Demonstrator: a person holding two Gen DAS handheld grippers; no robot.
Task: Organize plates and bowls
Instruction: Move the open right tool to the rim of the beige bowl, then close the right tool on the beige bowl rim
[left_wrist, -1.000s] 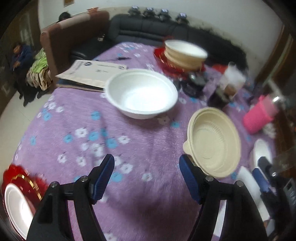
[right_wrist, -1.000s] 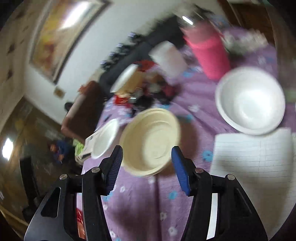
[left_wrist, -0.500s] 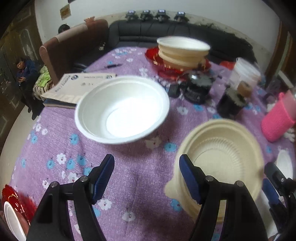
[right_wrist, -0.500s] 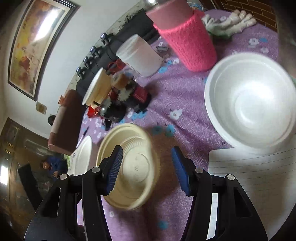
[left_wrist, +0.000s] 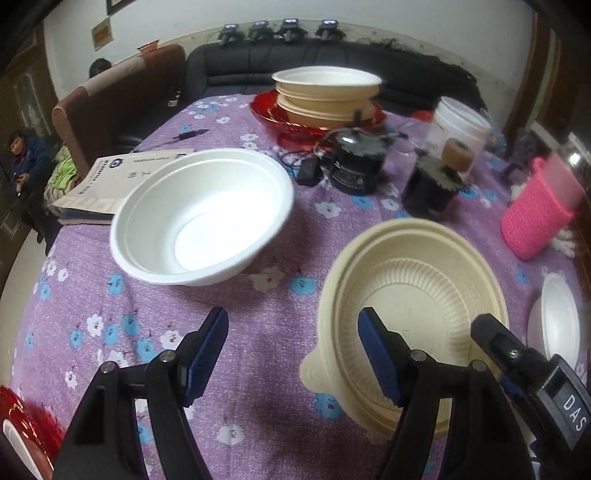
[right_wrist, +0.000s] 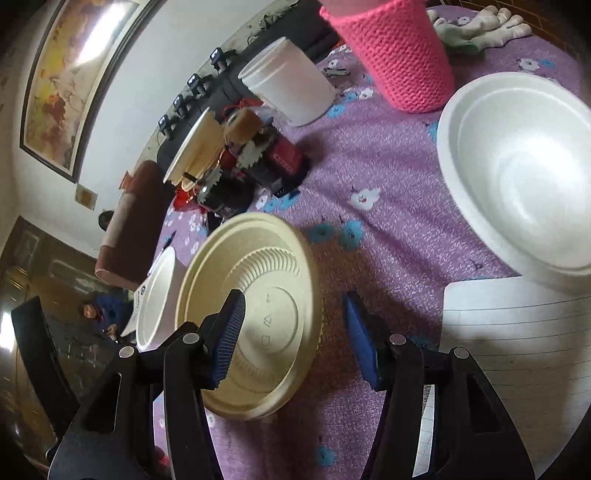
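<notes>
Your left tongs (left_wrist: 293, 354) stand open over the purple floral cloth of the surface (left_wrist: 92, 295), nothing between the pads. The cream bowl (left_wrist: 410, 310) serves as the reference. Your left tongs' right pad lies in front of its near-left rim; whether it touches cannot be told. The white bowl (left_wrist: 201, 218) sits to the cream bowl's left and slightly beyond it, apart from it, its far rim in front of a booklet (left_wrist: 110, 177). Beyond the cream bowl, a stack of bowls (left_wrist: 327, 94) rests on a red plate (left_wrist: 273, 114). To its right stands a pink knitted sleeve (left_wrist: 537, 218).

Your right tongs (right_wrist: 293, 332) are also open and empty. The left pad overlaps the cream bowl (right_wrist: 255, 310) and the right pad stands clear of its rim over bare cloth. A second white bowl (right_wrist: 517, 173) sits well to the cream bowl's right, its near rim over a lined sheet (right_wrist: 517, 343).
</notes>
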